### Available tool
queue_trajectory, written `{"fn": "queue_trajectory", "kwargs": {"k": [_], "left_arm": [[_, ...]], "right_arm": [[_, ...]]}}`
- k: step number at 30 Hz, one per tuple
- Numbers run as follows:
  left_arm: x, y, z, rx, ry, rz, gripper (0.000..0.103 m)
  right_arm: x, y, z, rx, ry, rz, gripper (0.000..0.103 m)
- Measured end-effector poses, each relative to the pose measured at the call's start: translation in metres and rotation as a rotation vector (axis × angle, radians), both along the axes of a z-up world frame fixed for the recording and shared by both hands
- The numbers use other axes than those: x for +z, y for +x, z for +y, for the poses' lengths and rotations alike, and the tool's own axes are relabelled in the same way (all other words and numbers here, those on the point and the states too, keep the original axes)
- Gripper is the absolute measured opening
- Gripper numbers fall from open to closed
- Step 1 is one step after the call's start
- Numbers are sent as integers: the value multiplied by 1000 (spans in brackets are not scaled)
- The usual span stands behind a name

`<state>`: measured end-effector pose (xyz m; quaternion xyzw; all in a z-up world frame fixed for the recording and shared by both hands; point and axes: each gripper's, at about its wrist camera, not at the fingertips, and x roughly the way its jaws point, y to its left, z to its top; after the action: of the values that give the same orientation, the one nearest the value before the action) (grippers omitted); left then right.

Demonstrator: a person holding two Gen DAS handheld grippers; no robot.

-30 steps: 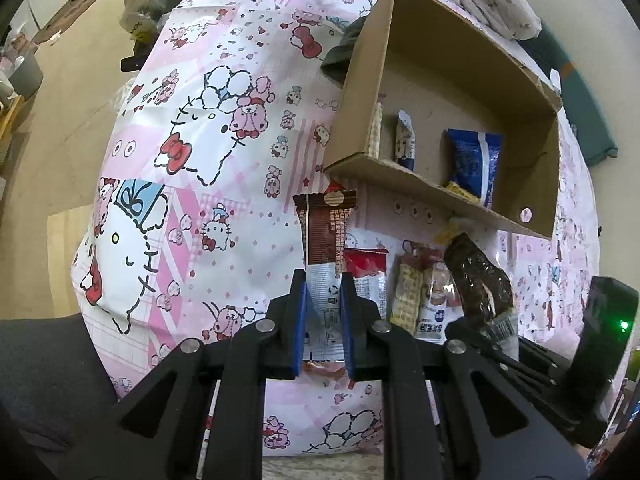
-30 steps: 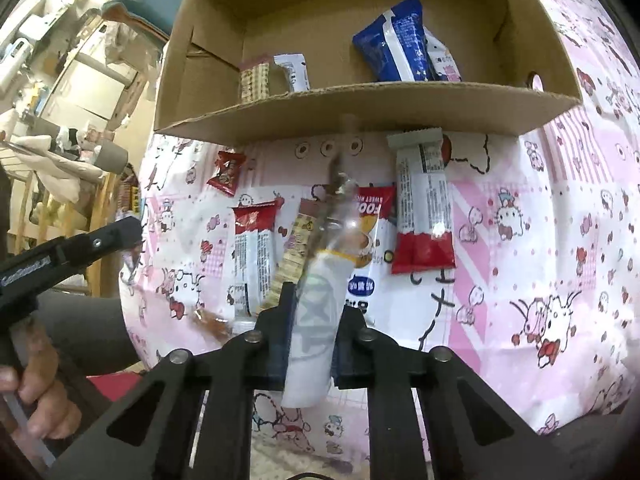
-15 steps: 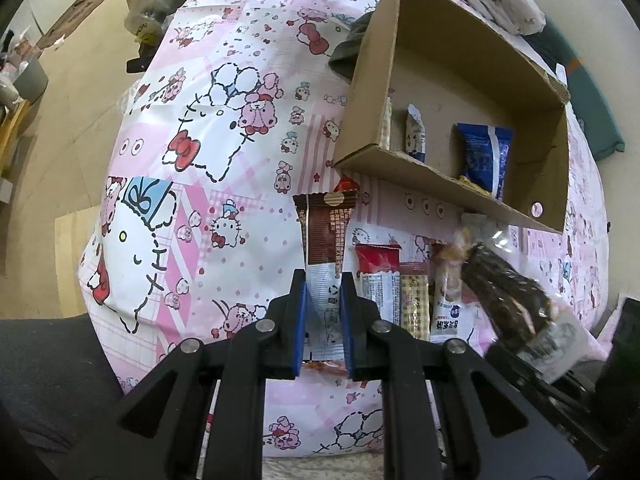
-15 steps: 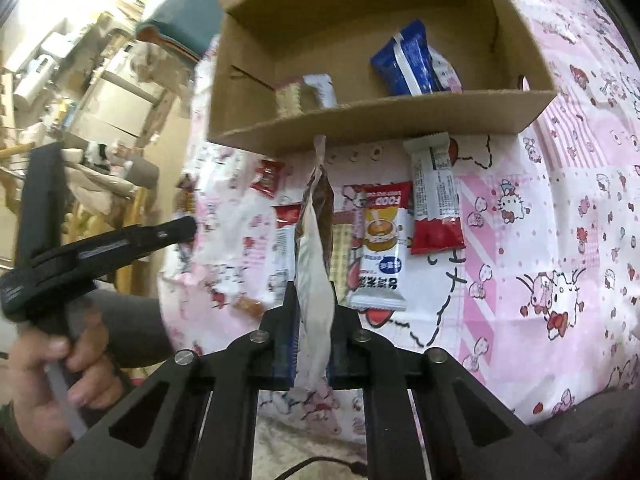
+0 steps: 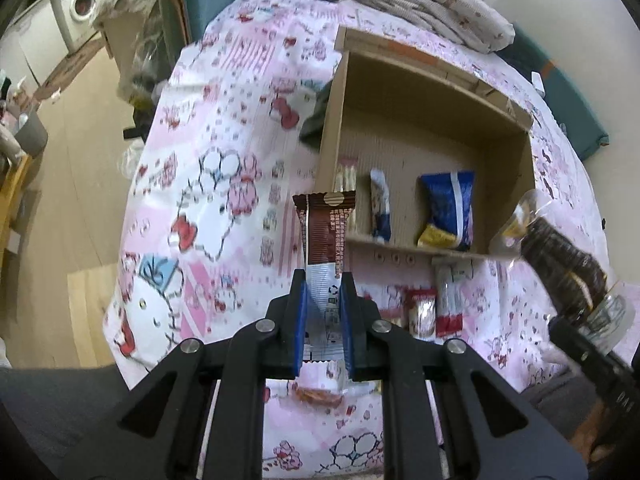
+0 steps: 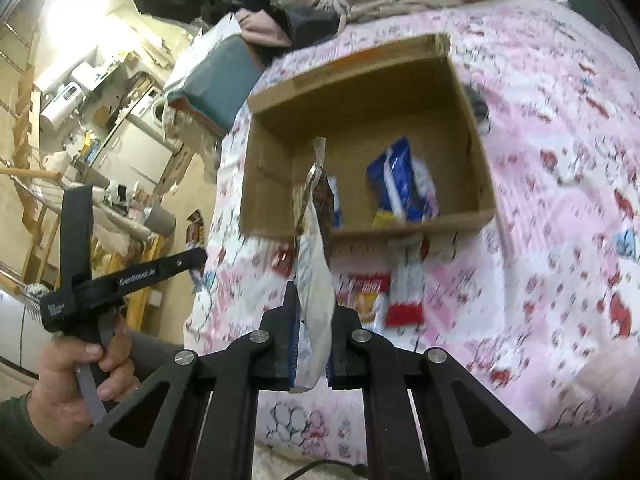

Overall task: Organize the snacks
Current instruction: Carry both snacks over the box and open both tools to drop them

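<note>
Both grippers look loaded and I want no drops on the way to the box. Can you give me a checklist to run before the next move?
1. Left gripper shut on the brown bar: ok.
2. Right gripper shut on the clear packet: ok.
3. Both snacks lifted clear of the pink cloth: ok.
4. Box open with free floor space behind the blue bag: ok.
5. Clear packet hanging straight: not ok, it twists and leans.
6. How firmly each wrapper is pinched: cannot tell.
</note>
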<state>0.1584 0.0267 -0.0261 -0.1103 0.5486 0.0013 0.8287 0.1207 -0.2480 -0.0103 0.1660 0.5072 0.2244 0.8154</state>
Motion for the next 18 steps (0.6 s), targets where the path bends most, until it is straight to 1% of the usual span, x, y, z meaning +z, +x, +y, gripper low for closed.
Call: {"fn": "queue_trajectory", "kwargs": {"k": [4, 10, 12, 13, 16, 18], "left_arm": [[11, 18, -6, -21, 18, -16, 12], [20, 51, -18, -53, 32, -39, 12], [18, 63, -25, -71, 30, -35, 12], [15, 71, -29, -89, 15, -27, 12], [4, 90, -42, -157, -62, 12, 12], [2, 97, -49, -169, -30, -2, 12]], "right_arm": [[5, 19, -9, -26, -2, -21, 10], [0, 51, -17, -56, -11, -26, 10], [-5, 64, -20, -77, -20, -17, 10], [-8, 73, -22, -89, -17, -6, 10], [-17, 92, -25, -109, -33, 4, 10], [-25, 107, -25, -120, -70, 15, 10]]}}
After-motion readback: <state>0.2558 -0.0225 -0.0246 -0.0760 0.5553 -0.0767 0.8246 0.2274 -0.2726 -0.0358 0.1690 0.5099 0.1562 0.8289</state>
